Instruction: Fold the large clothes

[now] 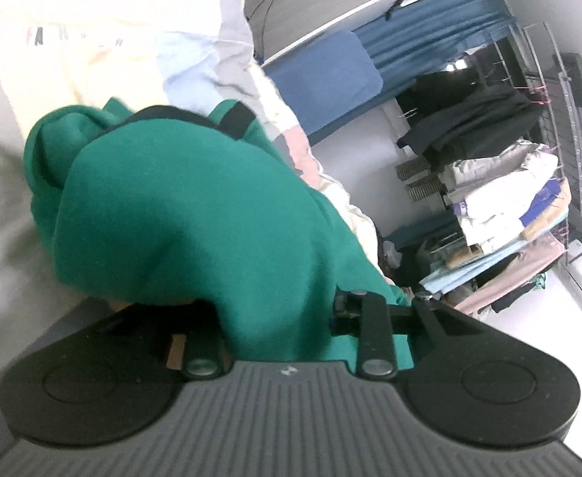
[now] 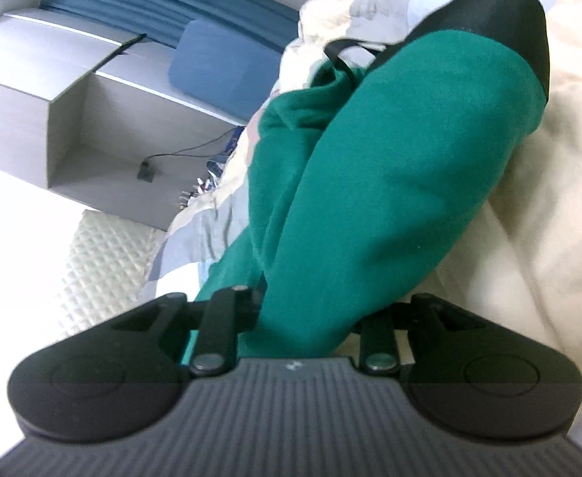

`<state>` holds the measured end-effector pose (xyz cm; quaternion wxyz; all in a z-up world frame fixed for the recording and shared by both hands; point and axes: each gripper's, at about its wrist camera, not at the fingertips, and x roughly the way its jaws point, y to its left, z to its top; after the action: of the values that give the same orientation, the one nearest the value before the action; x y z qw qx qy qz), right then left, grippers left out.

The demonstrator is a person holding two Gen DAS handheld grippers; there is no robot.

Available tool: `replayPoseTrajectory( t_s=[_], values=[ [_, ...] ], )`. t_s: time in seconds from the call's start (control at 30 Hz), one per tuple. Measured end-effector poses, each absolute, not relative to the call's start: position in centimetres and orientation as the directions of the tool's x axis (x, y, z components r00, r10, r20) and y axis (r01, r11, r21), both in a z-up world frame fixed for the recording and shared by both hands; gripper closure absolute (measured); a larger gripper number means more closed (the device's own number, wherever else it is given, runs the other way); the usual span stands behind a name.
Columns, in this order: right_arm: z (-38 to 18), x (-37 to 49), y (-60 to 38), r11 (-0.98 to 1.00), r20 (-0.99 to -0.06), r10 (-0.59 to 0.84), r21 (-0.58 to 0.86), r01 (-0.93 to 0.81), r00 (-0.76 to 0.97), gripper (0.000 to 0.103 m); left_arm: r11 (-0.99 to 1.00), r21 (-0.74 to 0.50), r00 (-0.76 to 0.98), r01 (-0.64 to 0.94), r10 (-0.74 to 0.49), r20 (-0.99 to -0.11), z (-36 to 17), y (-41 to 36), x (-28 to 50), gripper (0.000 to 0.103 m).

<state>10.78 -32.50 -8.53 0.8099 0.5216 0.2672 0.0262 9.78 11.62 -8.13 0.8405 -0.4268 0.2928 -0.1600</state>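
Green garment (image 1: pixel 187 214) fills the left wrist view's centre, draped over the left gripper (image 1: pixel 195 119), fingers hidden, grip unclear; a clothes rack (image 1: pixel 509 183) stands at three o'clock. Right wrist view: the garment bunches over pale bedding (image 2: pixel 529 218); right gripper (image 2: pixel 430 55) covered too, cannot tell.

A solid green garment (image 1: pixel 195 206) with black trim lies on a cream, grey, pale-blue and pink patchwork bedspread (image 2: pixel 529 218), near a blue cushion (image 1: pixel 323 75).

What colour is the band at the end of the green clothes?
Black. The band on the green garment shows best in the right wrist view.
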Motion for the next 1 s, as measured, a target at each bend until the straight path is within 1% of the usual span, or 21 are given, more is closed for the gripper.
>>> replayPoseTrajectory(
  t_s=[0.1, 0.27, 0.3, 0.4, 0.47, 0.5, 0.53, 0.57, 0.6, 0.63, 0.67, 0.7, 0.73, 0.83, 1.0],
  values=[
    [-7.9, 8.1, -32.7, 0.450, -0.374, 0.331, 0.870, 0.204, 0.866, 0.075, 0.588, -0.808, 0.781, 0.025, -0.516, -0.352, -6.8, 11.8, 6.6, 0.068],
    [-6.4, 4.2, -32.5, 0.467, -0.350, 0.350, 0.869, 0.162, 0.869, 0.075, 0.627, -0.778, 0.770, 0.033, -0.513, -0.380, -4.8, 12.3, 0.5, 0.068],
    [-6.0, 3.4, -32.5, 0.484, -0.359, 0.352, 0.860, 0.160, 0.864, 0.075, 0.628, -0.777, 0.768, 0.030, -0.513, -0.384, -4.7, 12.6, -0.6, 0.068],
    [-5.0, 2.3, -32.0, 0.540, -0.423, 0.340, 0.819, 0.194, 0.840, 0.075, 0.640, -0.768, 0.762, 0.026, -0.510, -0.399, -5.0, 13.0, -2.9, 0.068],
    [-5.0, 2.2, -32.1, 0.538, -0.444, 0.332, 0.814, 0.220, 0.832, 0.074, 0.638, -0.770, 0.757, 0.022, -0.513, -0.404, -5.3, 13.3, -3.4, 0.067],
    [-5.1, 2.3, -32.3, 0.538, -0.448, 0.329, 0.812, 0.224, 0.832, 0.074, 0.627, -0.779, 0.752, 0.014, -0.520, -0.405, -5.5, 13.4, -3.4, 0.066],
    [-5.4, 2.6, -32.4, 0.536, -0.455, 0.327, 0.811, 0.234, 0.828, 0.073, 0.619, -0.786, 0.747, 0.005, -0.525, -0.408, -5.6, 13.6, -3.1, 0.062],
    [-5.6, 2.9, -32.6, 0.529, -0.461, 0.328, 0.813, 0.244, 0.825, 0.067, 0.611, -0.792, 0.739, -0.001, -0.533, -0.412, -5.7, 13.5, -2.5, 0.052],
    [-5.7, 3.1, -32.6, 0.523, -0.461, 0.337, 0.817, 0.244, 0.821, 0.062, 0.602, -0.799, 0.731, 0.000, -0.545, -0.411, -5.6, 13.6, -2.3, 0.048],
    [-5.8, 3.3, -32.5, 0.515, -0.454, 0.350, 0.824, 0.237, 0.820, 0.048, 0.592, -0.806, 0.725, 0.004, -0.557, -0.406, -5.6, 13.6, -2.1, 0.041],
    [-5.8, 3.5, -32.5, 0.499, -0.439, 0.367, 0.837, 0.224, 0.820, 0.035, 0.586, -0.810, 0.719, 0.009, -0.567, -0.401, -5.4, 13.7, -2.1, 0.037],
    [-5.7, 3.5, -32.5, 0.486, -0.422, 0.382, 0.848, 0.210, 0.822, 0.031, 0.588, -0.808, 0.718, 0.013, -0.568, -0.402, -5.1, 13.5, -1.7, 0.037],
    [-5.3, 3.3, -32.3, 0.486, -0.415, 0.388, 0.851, 0.199, 0.823, 0.029, 0.598, -0.801, 0.720, 0.021, -0.565, -0.403, -4.8, 13.3, -1.5, 0.036],
    [-3.9, 3.4, -31.9, 0.514, -0.402, 0.393, 0.842, 0.165, 0.827, 0.029, 0.615, -0.786, 0.739, 0.063, -0.558, -0.378, -3.3, 12.8, -1.3, 0.033],
    [-1.6, 5.0, -31.9, 0.577, -0.370, 0.406, 0.813, 0.080, 0.835, 0.029, 0.656, -0.746, 0.763, 0.115, -0.539, -0.356, -0.9, 12.5, 0.2, 0.032]
  ],
)
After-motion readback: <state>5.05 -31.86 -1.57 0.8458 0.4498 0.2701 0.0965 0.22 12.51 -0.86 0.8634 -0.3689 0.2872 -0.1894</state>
